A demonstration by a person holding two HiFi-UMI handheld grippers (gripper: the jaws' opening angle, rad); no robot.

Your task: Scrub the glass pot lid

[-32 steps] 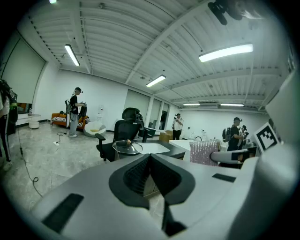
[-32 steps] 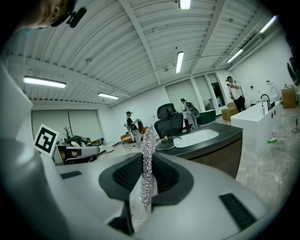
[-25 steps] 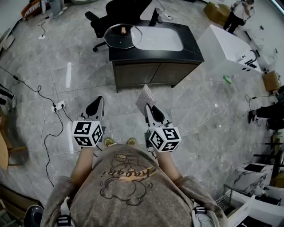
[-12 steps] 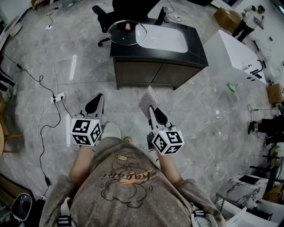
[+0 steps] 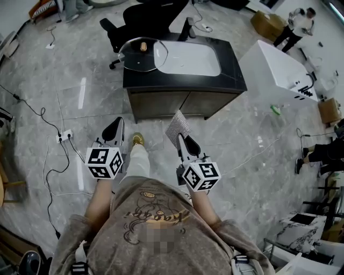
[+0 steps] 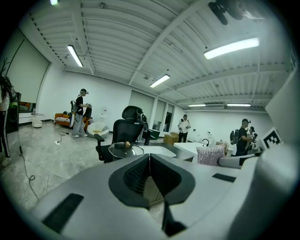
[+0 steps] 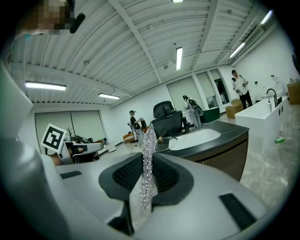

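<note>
The glass pot lid (image 5: 142, 53) is lying flat, knob up, on the left end of the dark vanity counter (image 5: 232, 72), just beside the white basin (image 5: 191, 58) sunk into that counter. It is also being seen ahead in the left gripper view (image 6: 125, 149).

Both grippers are being held in front of the counter and well apart from it, over the grey stone floor (image 5: 80, 91). The right gripper (image 5: 181, 134) is clamped on a silvery mesh scrubbing pad (image 5: 178, 122), whose thin edge is standing upright between the jaws in the right gripper view (image 7: 148, 159). The left gripper (image 5: 115, 123) is being kept clenched on nothing, its jaws meeting.

Black-and-white square markers are being carried on each gripper's cube (image 5: 105, 163); no letters are given on them. A cursive print on the person's brown shirt (image 5: 156, 215) cannot be read.

Behind the counter a black office chair (image 5: 141, 16) is standing, and to the counter's right a white bathtub (image 5: 274, 62).
</note>
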